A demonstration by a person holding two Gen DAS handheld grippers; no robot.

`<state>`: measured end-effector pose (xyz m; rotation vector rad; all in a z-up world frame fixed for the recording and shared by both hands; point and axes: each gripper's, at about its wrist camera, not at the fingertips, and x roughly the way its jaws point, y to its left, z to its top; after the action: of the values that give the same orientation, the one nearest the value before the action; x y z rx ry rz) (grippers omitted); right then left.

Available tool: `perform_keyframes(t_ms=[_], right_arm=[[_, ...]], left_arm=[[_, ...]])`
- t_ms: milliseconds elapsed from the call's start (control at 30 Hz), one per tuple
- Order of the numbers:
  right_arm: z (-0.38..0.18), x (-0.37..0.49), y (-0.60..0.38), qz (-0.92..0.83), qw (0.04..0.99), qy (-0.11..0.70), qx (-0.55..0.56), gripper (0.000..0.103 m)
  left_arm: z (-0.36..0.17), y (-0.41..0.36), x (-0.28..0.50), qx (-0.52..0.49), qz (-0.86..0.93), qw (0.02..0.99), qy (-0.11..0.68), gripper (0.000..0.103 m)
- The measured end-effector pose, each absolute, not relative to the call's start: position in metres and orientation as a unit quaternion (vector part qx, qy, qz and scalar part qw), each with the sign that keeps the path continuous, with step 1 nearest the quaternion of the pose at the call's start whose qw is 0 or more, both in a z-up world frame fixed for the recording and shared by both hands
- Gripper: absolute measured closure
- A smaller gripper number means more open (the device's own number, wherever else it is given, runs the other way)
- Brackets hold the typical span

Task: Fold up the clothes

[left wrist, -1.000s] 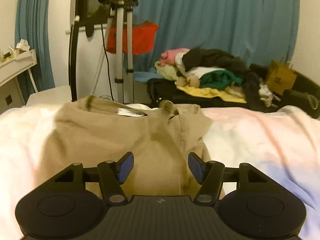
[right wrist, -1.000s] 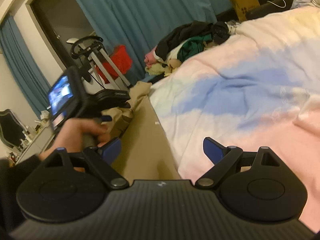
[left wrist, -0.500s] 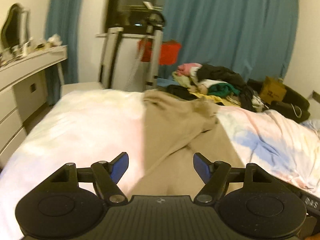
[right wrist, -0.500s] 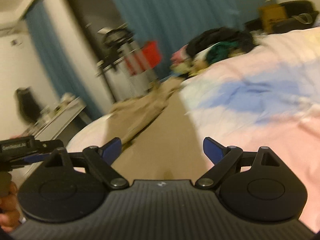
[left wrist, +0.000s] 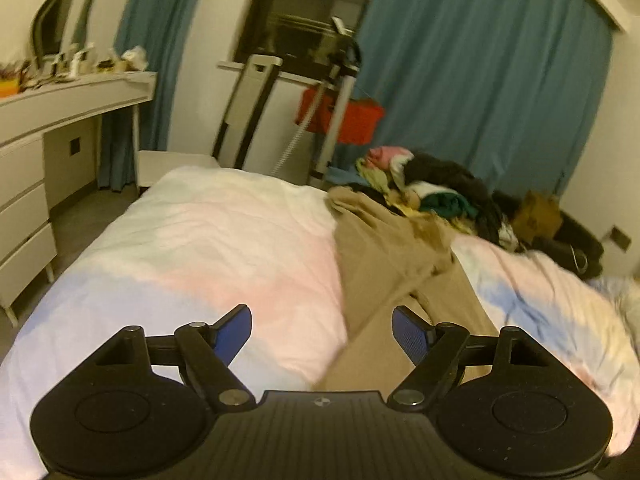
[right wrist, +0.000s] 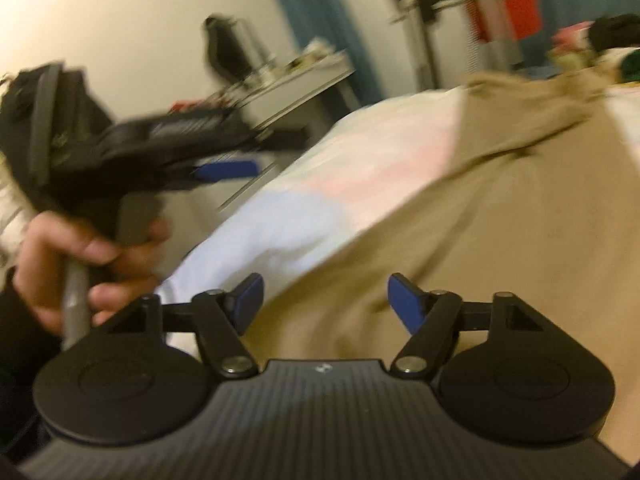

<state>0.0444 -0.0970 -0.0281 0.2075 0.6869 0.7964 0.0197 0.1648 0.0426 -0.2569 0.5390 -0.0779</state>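
Both claws were spread apart and empty: the left claw (left wrist: pixel 322 330) hovered over the bed (left wrist: pixel 208 240), the right claw (right wrist: pixel 322 300) over the tan garment (right wrist: pixel 500 216). That garment lay stretched along the pastel bed, bunched at its far end near a clothes pile (left wrist: pixel 432 188).

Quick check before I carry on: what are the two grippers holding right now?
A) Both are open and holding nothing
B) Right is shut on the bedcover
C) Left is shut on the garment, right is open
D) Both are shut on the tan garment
A: the left gripper and the right gripper both show spread fingers with nothing between them, and the tan garment lies loose on the bedcover.
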Motion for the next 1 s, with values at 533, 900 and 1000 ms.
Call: perform_keyframes(t_ms=[533, 900, 1000], right_arm=[[-0.067, 0.072, 0.016, 0.382, 0.803, 0.456, -0.03, 0.097], [0.002, 0.008, -0.103, 0.351, 0.857, 0.374, 0.052, 0.098], [0.008, -0.009, -0.142, 0.324, 0.867, 0.372, 0.072, 0.098]], left_arm=[[0.041, 0.215, 0.014, -0.218, 0.006, 0.941, 0.26, 0.023], [0.029, 0.168, 0.016, -0.205, -0.071, 0.926, 0.308, 0.021], [0.019, 0.148, 0.019, -0.197, -0.102, 0.914, 0.34, 0.021]])
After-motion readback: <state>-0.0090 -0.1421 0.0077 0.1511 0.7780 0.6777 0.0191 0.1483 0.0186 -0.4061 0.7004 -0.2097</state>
